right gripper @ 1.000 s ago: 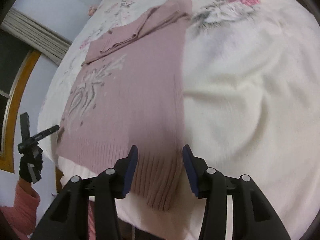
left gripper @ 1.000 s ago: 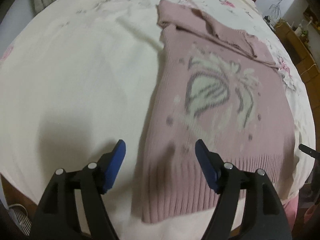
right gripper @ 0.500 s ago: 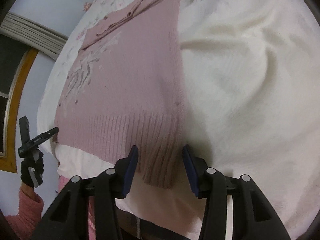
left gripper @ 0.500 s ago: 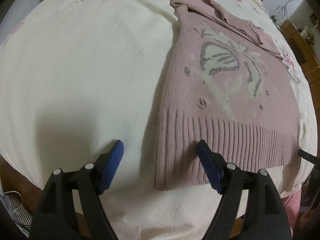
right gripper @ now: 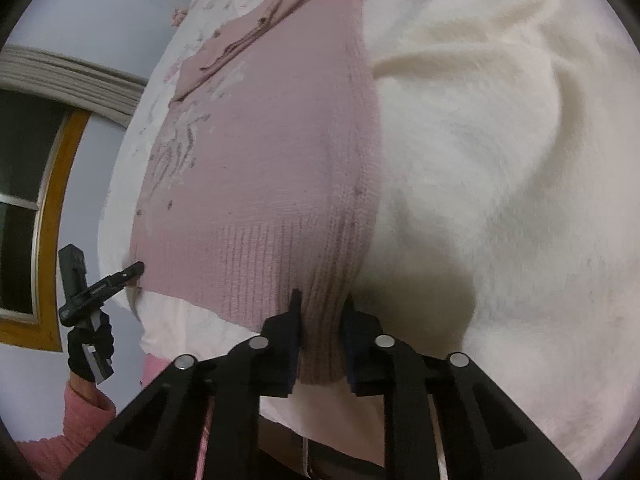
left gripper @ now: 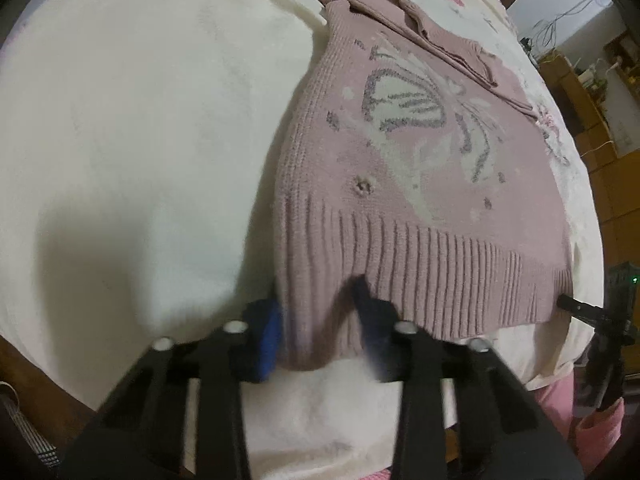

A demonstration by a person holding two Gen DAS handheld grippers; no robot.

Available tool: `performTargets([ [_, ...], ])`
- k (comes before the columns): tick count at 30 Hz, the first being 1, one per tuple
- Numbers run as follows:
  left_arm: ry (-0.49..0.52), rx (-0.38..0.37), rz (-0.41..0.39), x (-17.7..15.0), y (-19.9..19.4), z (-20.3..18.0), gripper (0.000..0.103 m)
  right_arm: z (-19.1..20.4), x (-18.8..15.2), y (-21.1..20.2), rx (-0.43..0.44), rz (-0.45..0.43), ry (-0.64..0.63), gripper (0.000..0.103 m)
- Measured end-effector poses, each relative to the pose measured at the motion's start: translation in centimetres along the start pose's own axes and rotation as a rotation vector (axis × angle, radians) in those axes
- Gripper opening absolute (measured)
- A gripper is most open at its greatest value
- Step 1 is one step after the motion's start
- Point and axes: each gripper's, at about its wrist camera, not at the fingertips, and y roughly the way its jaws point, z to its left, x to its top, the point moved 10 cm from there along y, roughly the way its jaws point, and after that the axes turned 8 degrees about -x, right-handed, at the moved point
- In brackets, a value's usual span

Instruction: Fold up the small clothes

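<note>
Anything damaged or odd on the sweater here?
Yes: the pink sweater has a small frayed hole just above the ribbed hem, near its left edge in the left wrist view. Otherwise it lies flat.

A cream fleece blanket (left gripper: 140,128) covers the bed, a floral sheet (left gripper: 472,4) shows at its far edge, wooden cabinets (left gripper: 600,128) stand along the right wall, and a wood-framed window (right gripper: 28,208) sits under a folded blind (right gripper: 68,76).

Both wrist views low at near bed edge (left gripper: 120,160), sharing sweater hem (left gripper: 440,264).
</note>
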Motion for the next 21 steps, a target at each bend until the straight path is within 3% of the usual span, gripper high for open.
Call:
performTargets([
  [3,0.007,-0.025,-0.014,0.1,-0.6,-0.9,0.016,1.0,0.3,-0.9,0.054,-0.012,-0.008,0.013],
  [8,-0.025,-0.144,-0.07,1.4,-2.3,-2.6,0.015,2.5,1.5,-3.1,0.183,-0.036,0.014,0.011],
  [13,-0.043,-0.191,-0.139,4.4,-3.9,-3.6,0.014,2.9,3.9,-5.1,0.281,-0.073,0.064,0.01],
  [21,-0.044,-0.189,-0.191,10.7,-3.5,-4.1,0.009,2.4,8.9,-6.0,0.286,-0.108,0.103,0.01],
])
